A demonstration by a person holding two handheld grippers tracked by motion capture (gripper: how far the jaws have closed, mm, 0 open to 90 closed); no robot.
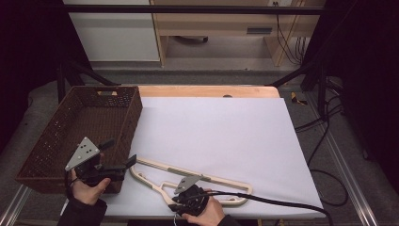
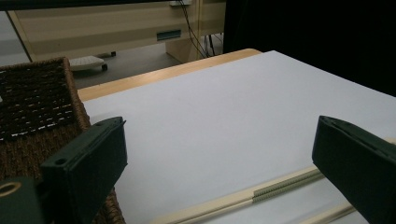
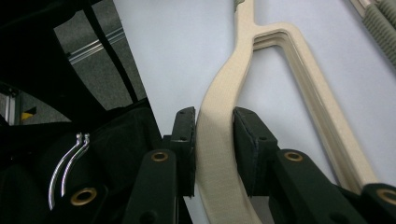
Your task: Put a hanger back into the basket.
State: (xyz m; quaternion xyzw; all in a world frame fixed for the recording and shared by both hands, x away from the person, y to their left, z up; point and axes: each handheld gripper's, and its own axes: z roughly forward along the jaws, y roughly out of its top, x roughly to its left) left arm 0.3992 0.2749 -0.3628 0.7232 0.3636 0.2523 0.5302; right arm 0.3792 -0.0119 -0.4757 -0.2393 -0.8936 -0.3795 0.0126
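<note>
Right claw (image 3: pixel 213 140) clamped on cream hanger (image 3: pixel 219 154), flat on bench (image 1: pixel 226 127). Left claw (image 2: pixel 224 158) apart, empty, beside wicker basket (image 1: pixel 75 122).

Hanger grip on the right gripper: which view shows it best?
The right gripper view: the right gripper has both jaws closed on the cream hanger, pads pressing its curved bar. The high view shows the hanger's full outline on the white sheet, but the hand hides the contact. The left gripper view catches just its ribbed bar.
</note>
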